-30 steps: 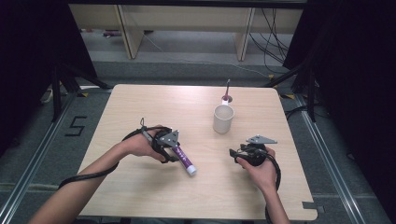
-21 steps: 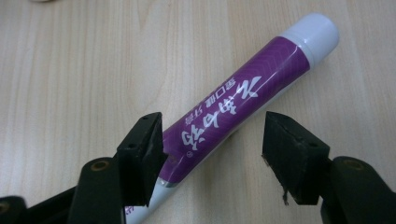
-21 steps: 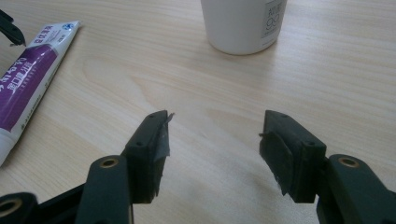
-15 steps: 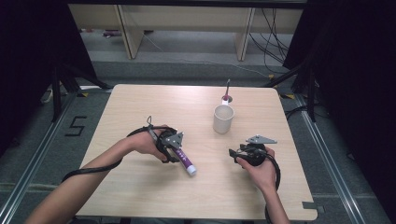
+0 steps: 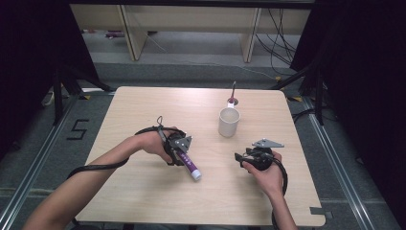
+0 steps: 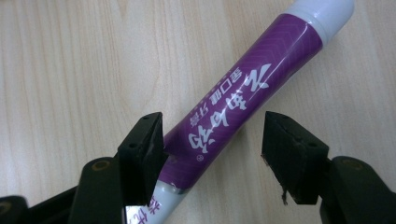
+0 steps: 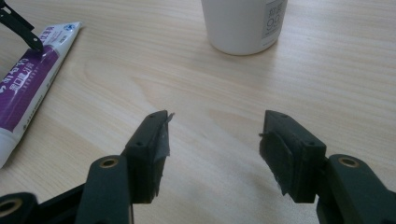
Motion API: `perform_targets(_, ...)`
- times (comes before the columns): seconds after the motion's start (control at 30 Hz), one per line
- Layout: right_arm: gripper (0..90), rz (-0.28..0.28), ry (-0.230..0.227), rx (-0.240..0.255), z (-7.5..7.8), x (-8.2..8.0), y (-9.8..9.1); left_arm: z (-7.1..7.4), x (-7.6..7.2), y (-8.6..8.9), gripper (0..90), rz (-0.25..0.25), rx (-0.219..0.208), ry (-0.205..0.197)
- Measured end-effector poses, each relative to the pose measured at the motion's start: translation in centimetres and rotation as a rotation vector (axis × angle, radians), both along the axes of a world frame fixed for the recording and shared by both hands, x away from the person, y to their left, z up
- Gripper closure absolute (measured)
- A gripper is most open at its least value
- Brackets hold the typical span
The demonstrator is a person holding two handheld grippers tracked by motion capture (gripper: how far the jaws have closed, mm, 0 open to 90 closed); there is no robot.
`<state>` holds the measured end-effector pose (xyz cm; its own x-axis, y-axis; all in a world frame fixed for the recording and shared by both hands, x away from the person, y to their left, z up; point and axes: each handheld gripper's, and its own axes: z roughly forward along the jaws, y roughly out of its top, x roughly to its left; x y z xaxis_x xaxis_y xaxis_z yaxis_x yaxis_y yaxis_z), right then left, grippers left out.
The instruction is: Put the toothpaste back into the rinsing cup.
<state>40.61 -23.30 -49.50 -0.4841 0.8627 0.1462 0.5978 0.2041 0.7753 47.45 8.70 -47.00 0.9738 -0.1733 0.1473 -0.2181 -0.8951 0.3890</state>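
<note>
A purple toothpaste tube (image 5: 188, 165) lies flat on the wooden table (image 5: 143, 196), its white cap end pointing toward the person's side. The left gripper (image 5: 180, 149) is at the tube's flat tail end. In the left gripper view the tube (image 6: 243, 107) runs diagonally between the two black jaws: one jaw sits against the tube's side near the crimped tail, while the other stands clear of it with bare wood showing between. The jaws are spread wide and do not clamp the tube, which rests on the tabletop.

The right gripper (image 5: 242, 158) is held well apart from the tube, toward the table's right side, its jaws likewise wide apart with nothing between them but bare table. In the right gripper view the tube (image 7: 28, 79) lies off to the left and a white cup (image 7: 243, 23) stands ahead. In the high view the cup (image 5: 229, 122) stands beyond both grippers, with a toothbrush (image 5: 232, 95) lying just behind it.
</note>
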Motion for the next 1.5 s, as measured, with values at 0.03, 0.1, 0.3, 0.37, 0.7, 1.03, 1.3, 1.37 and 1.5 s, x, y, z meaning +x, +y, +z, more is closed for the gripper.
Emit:
perform_targets(0.03, 42.4, -0.003, 0.0, -0.003, 0.0, 0.0, 0.0, 0.0, 0.0, -0.1, 39.1, -0.007, 0.004, 0.0)
perform_targets(0.1, 42.4, -0.016, 0.012, 0.007, 0.0, -0.1, 0.1, -0.1, 0.0, -0.3, 39.2, -0.014, 0.005, -0.004)
perform_targets(0.3, 42.4, 0.005, 0.01, 0.016, -0.1, 0.0, 0.2, -0.2, 0.1, -0.7, 40.2, -0.053, 0.026, -0.009)
perform_targets(0.37, 42.4, 0.001, 0.004, 0.004, -0.1, 0.0, 0.1, -0.2, 0.1, -0.8, 40.3, -0.063, 0.03, -0.007)
perform_targets(0.7, 42.4, 0.001, 0.008, 0.004, -0.1, 0.0, 0.1, -0.4, 0.1, -1.4, 42.6, -0.109, 0.076, 0.0)
perform_targets(1.03, 42.4, 0.002, 0.005, 0.004, -0.2, 0.0, 0.2, -0.6, -0.1, -1.4, 46.0, -0.101, 0.147, 0.037)
perform_targets(1.3, 42.4, 0.003, 0.004, 0.003, -0.3, 0.1, 0.2, -0.9, 0.1, -1.3, 51.1, -0.036, 0.157, 0.074)
perform_targets(1.37, 42.4, 0.003, 0.004, 0.004, -0.3, 0.1, 0.2, -1.0, 0.3, -1.3, 52.8, -0.03, 0.162, 0.073)
perform_targets(1.5, 42.4, 0.002, 0.007, 0.0, -0.2, 0.0, 0.1, -1.0, 0.5, -1.5, 56.9, -0.004, 0.167, 0.09)
